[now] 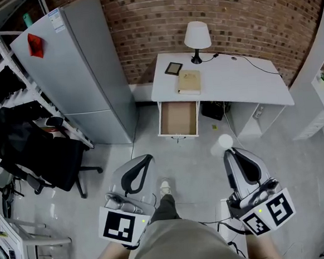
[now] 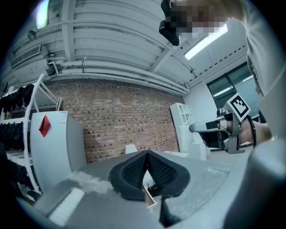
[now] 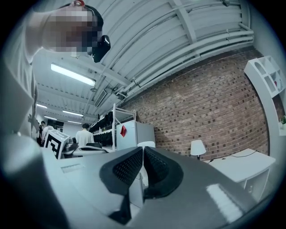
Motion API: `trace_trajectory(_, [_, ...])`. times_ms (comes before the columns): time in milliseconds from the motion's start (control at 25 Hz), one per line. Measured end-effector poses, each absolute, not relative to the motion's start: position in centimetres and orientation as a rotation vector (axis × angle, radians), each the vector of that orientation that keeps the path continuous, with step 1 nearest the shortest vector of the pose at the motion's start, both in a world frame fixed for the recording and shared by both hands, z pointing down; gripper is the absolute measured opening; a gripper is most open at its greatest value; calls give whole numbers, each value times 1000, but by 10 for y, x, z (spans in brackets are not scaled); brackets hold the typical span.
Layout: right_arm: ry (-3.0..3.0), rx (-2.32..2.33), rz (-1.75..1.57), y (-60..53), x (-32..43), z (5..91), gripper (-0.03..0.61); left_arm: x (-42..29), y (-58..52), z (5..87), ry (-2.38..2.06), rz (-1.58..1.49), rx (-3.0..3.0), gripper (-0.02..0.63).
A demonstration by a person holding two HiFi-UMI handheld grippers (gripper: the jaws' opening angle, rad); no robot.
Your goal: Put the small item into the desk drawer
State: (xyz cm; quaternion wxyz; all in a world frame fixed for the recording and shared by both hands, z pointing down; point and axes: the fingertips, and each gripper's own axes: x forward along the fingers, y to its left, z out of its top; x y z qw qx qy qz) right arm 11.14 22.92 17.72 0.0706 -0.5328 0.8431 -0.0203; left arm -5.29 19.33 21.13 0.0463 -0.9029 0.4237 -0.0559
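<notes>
The white desk point(image 1: 231, 82) stands against the brick wall, and its drawer point(image 1: 178, 118) is pulled open with a bare brown bottom. My right gripper point(image 1: 227, 152) point(image 3: 143, 150) hangs low over the floor, a step short of the desk, shut on a small white rounded item point(image 1: 225, 142) point(image 3: 146, 144) that pokes out past the fingertips. To its left, my left gripper point(image 1: 146, 158) point(image 2: 146, 154) is shut with nothing in it. In the left gripper view, part of the open drawer point(image 2: 151, 193) shows below the jaws.
On the desk are a white lamp point(image 1: 197, 36), a tan book point(image 1: 189, 81) and a small picture frame point(image 1: 173, 69). A grey fridge point(image 1: 84, 65) stands left of the desk, with a black office chair point(image 1: 41, 149) in front. A white shelf unit point(image 1: 322, 94) is at the right.
</notes>
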Motion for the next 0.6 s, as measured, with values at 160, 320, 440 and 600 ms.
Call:
trace_trajectory(160, [2536,-1603,-110,186,109,186,11,-54,149,220,1286,-186,-2766,2])
trace_trajectory(320, [2534,-1630,-138,136,103,193,11,-60,96,227,1276,-209,-2784,2])
trace_trajectory(440, [2536,-1651,-176,94,96,201,11,-65,53,233,1261,-232,-2802,2])
trace_trajectory(600, [2554,-1672,-195,33,85,209,11,-68,-7,243,1228,-263,-2837,2])
